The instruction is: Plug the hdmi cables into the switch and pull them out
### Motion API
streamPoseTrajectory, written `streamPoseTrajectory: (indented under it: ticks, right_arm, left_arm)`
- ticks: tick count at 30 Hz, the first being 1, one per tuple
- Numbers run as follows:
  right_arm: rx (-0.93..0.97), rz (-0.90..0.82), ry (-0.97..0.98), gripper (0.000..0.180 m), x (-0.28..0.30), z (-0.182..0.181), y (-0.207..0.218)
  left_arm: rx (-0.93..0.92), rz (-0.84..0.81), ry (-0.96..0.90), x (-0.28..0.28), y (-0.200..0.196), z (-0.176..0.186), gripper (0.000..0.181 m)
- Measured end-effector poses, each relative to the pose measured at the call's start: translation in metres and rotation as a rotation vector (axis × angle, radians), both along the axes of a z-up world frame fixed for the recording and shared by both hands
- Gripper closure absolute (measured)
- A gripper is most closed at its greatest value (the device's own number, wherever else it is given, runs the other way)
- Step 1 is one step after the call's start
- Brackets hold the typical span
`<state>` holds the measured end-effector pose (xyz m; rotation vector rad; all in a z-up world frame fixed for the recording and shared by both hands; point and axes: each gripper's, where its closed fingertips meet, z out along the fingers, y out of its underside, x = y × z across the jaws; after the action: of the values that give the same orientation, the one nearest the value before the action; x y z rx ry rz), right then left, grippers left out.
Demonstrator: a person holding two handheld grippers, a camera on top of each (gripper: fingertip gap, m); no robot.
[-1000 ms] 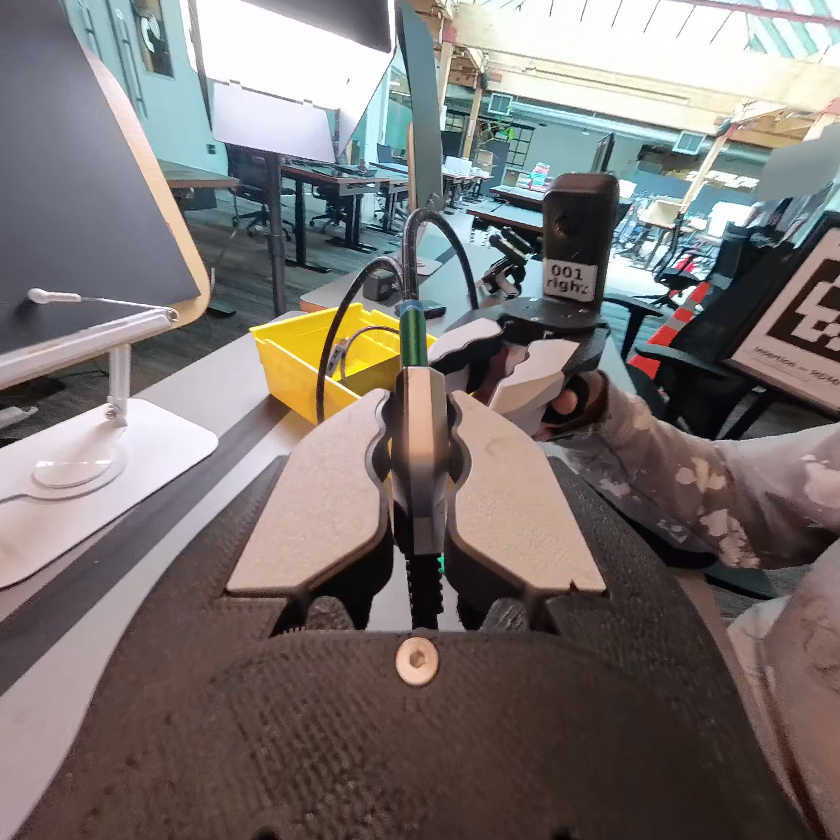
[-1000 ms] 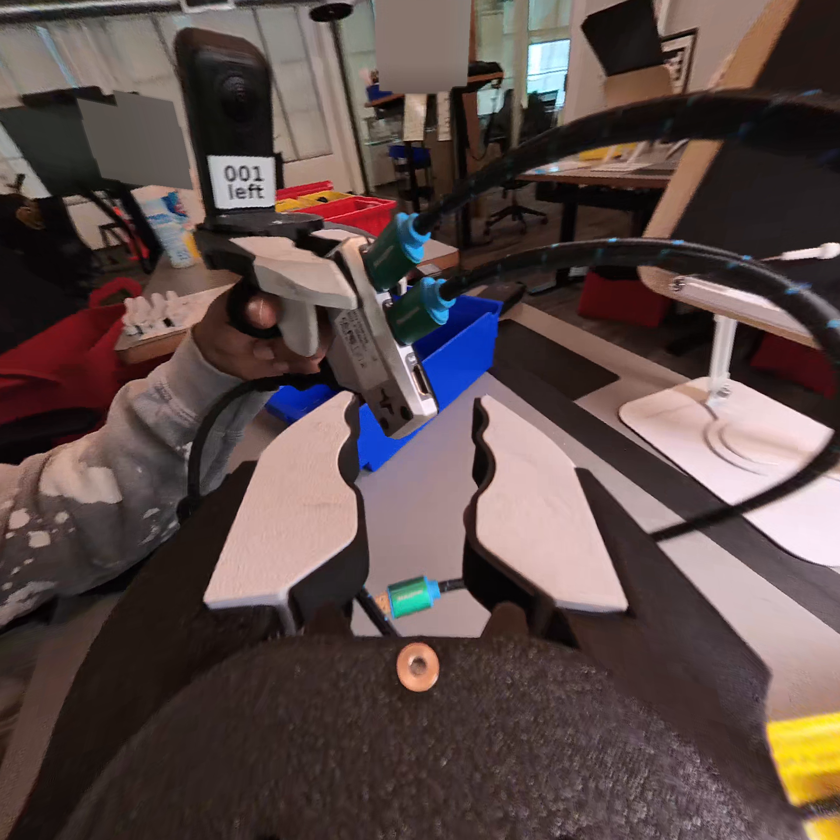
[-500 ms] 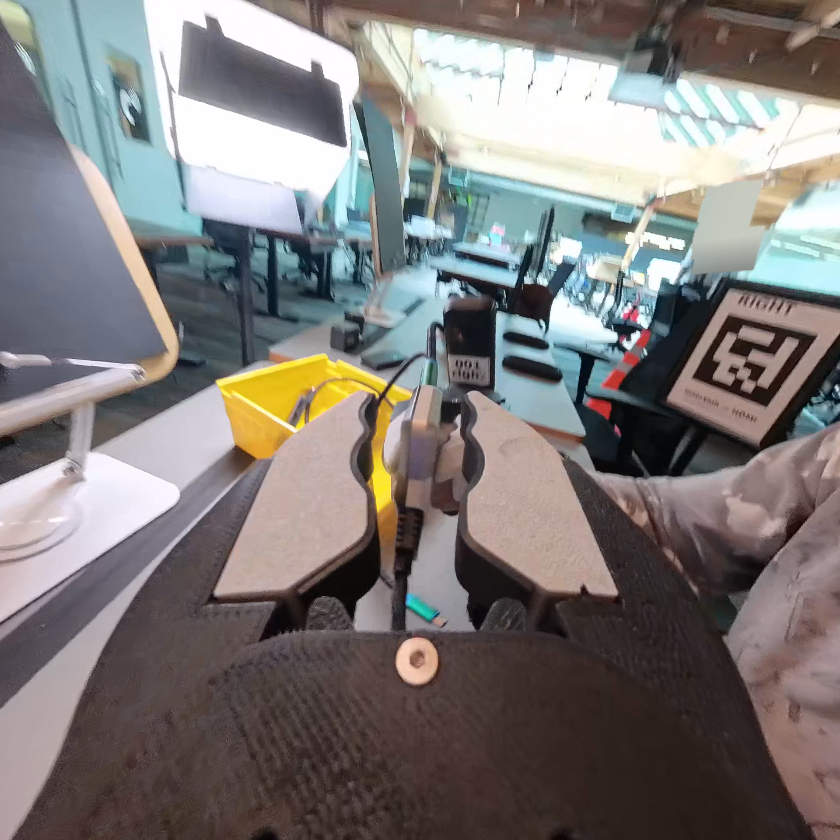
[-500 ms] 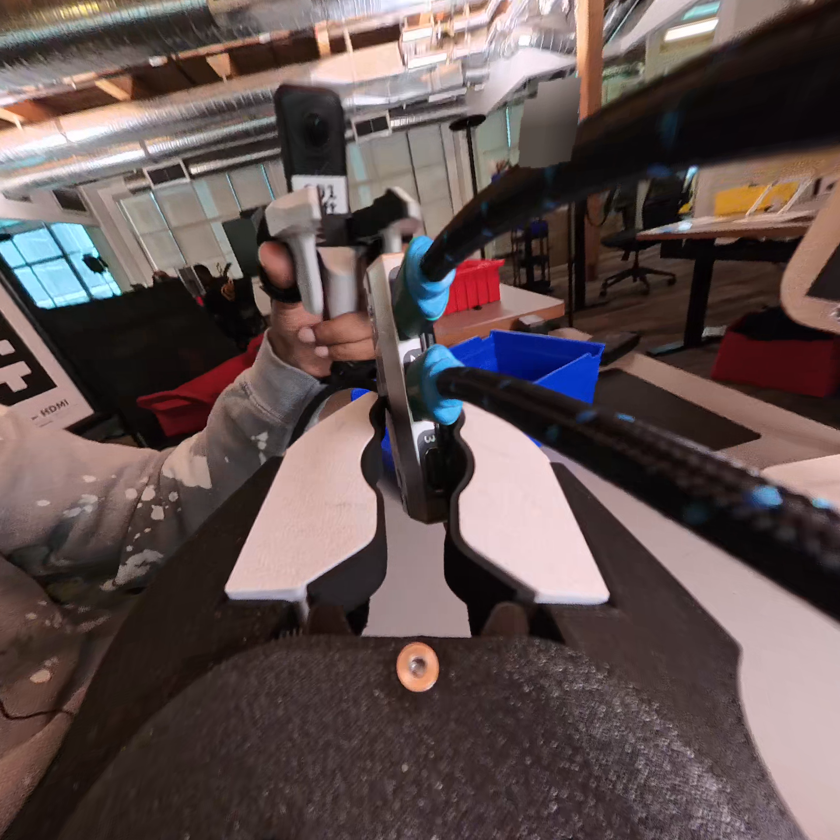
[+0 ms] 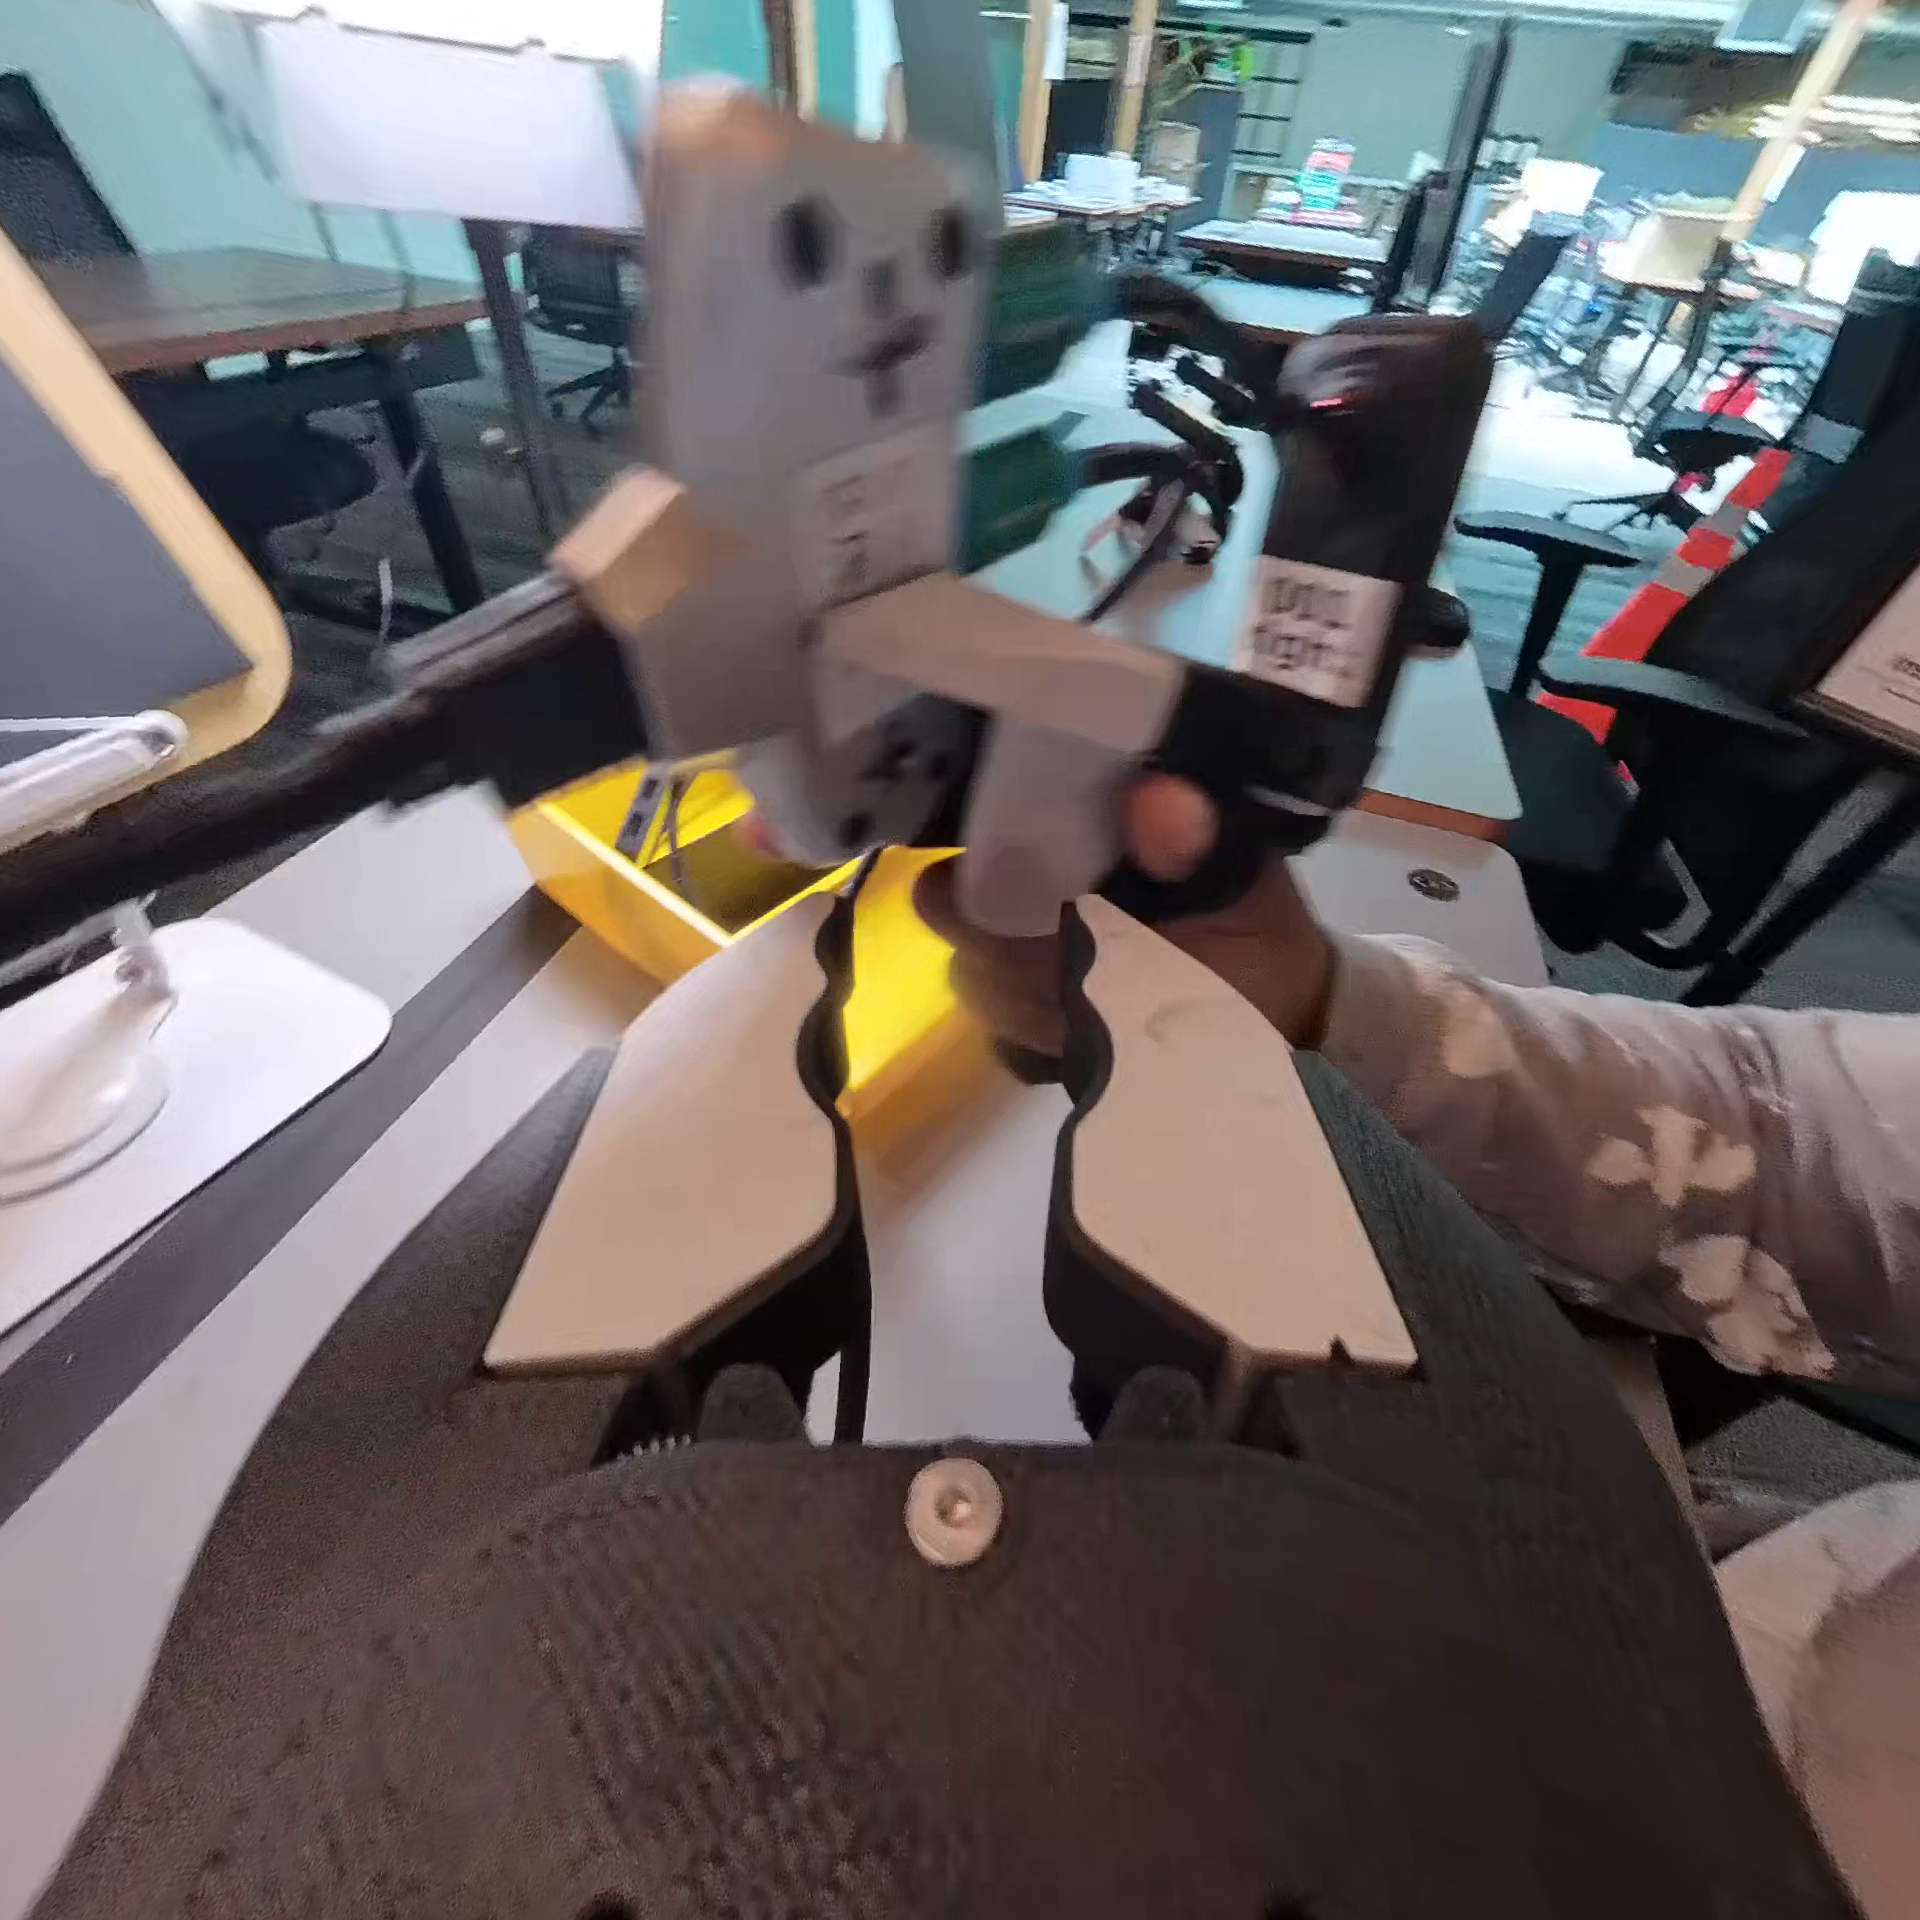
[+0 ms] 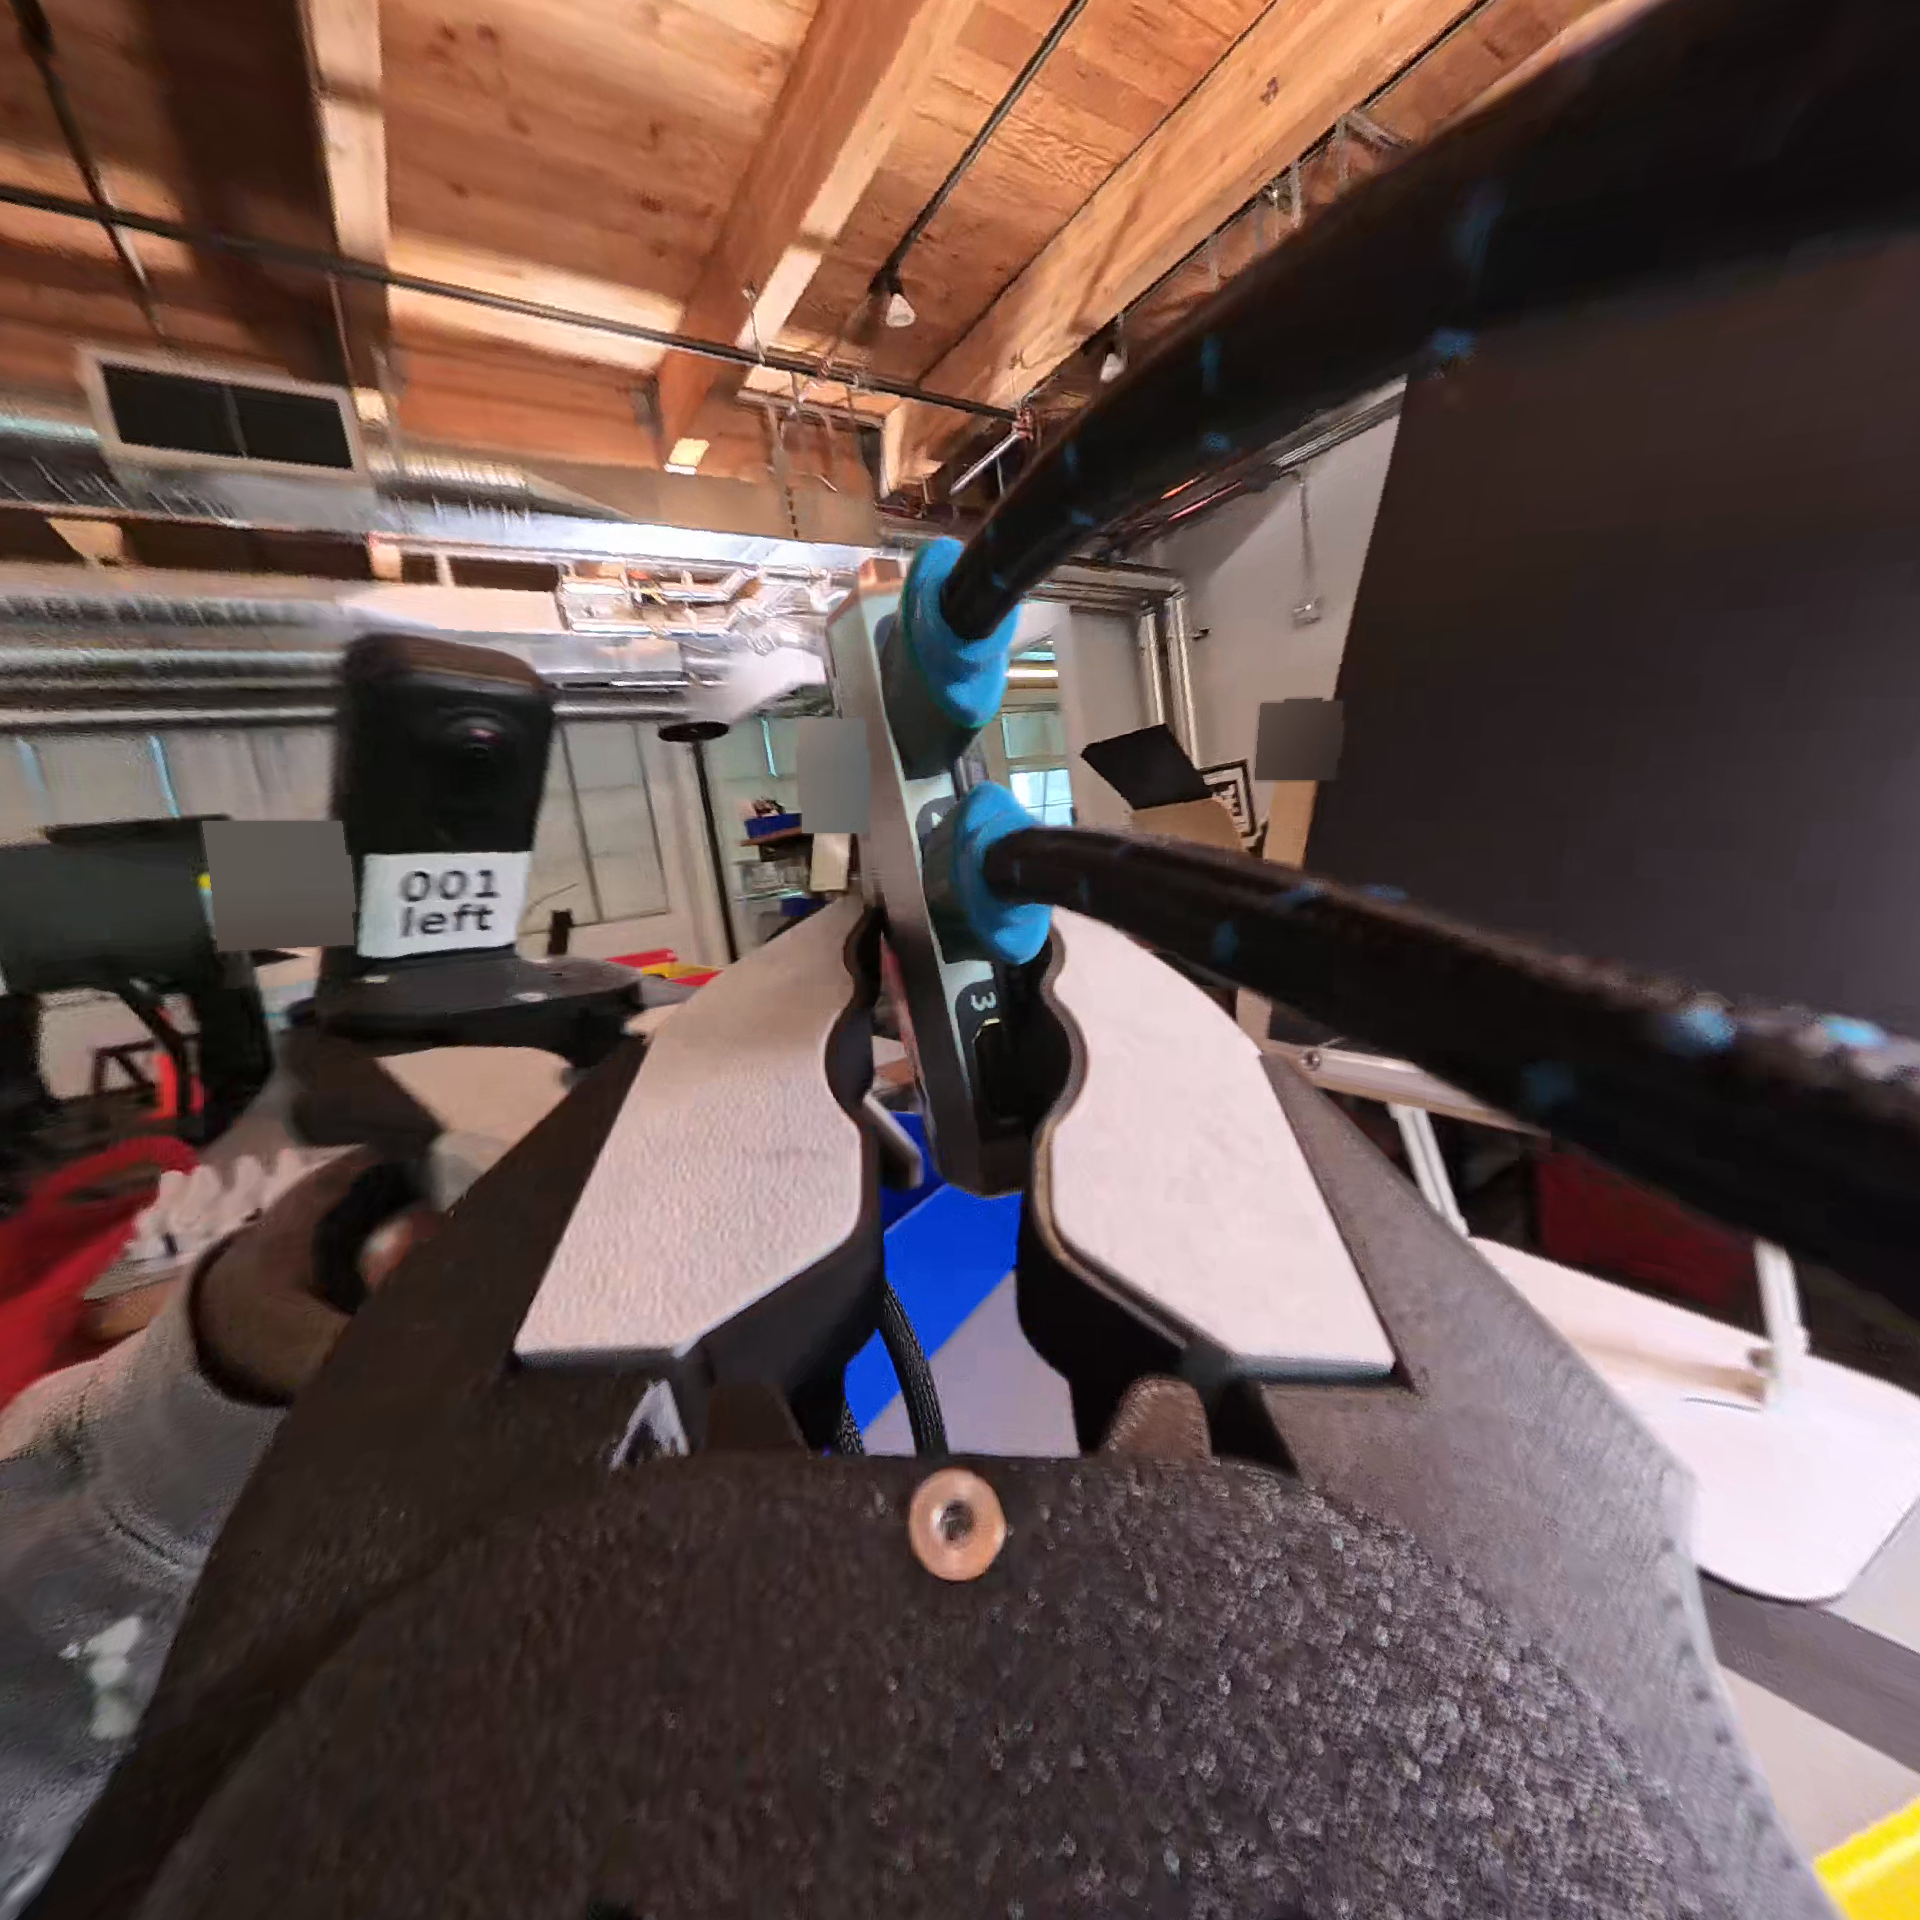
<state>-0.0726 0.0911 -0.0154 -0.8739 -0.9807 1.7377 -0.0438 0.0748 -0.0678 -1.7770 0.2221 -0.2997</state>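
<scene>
R gripper (image 6: pixel 951 997): fingers clamped on the bottom end of the flat grey metal hdmi switch box (image 6: pixel 940 1081), holding it up in the air, well clear of the grey surface (image 5: pixel 416 904) and above the yellow plastic bin (image 5: pixel 623 894).

Two black braided hdmi cables (image 6: pixel 1403 966) w/ blue plug boots are seated in the upper two ports and arc off to the R. The third port (image 6: pixel 992 1049) looks empty and sits right by the R fingers.

L gripper (image 5: pixel 951 935): fingers spread, nothing between them. It's just in front of the switch, not touching. A thin black cable (image 5: pixel 852 1351) runs under the gap; can't tell if it touches.

Read: the switch is in R's hold alone and L is free for plug work.

How to do it well, IMO:
- R grip is low and next to the empty port. The box is long above it, so cable weight levers it. Keep the clamp firm and the wrist steady.
- L should take a plug by the blue boot, not the braid.
- Push/pull straight along the port axis, no rocking; R braces the opposite way.
- Keep L fingers off the neighbouring plug; the boots are nearly touching.
- Watch cable slack. Stiff braid can twist the switch in the fingers.
</scene>
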Motion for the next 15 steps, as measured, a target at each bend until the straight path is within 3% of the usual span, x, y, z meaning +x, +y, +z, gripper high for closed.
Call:
streamPoseTrajectory:
  ticks: [5,9,15]
  right_arm:
    - [-0.001,0.082,-0.041,0.155,-0.005,-0.004,-0.022]
    - [0.006,0.150,-0.106,0.156,-0.015,-0.018,-0.034]
    - [-0.067,0.326,-0.093,0.156,-0.012,-0.019,-0.041]
  left_arm:
    - [-0.038,-0.026,-0.179,-0.036,0.004,-0.024,0.123]
    - [0.252,-0.270,-0.383,-0.024,-0.015,0.019,0.121]
    - [0.302,-0.215,-0.283,-0.026,-0.017,0.020,0.131]
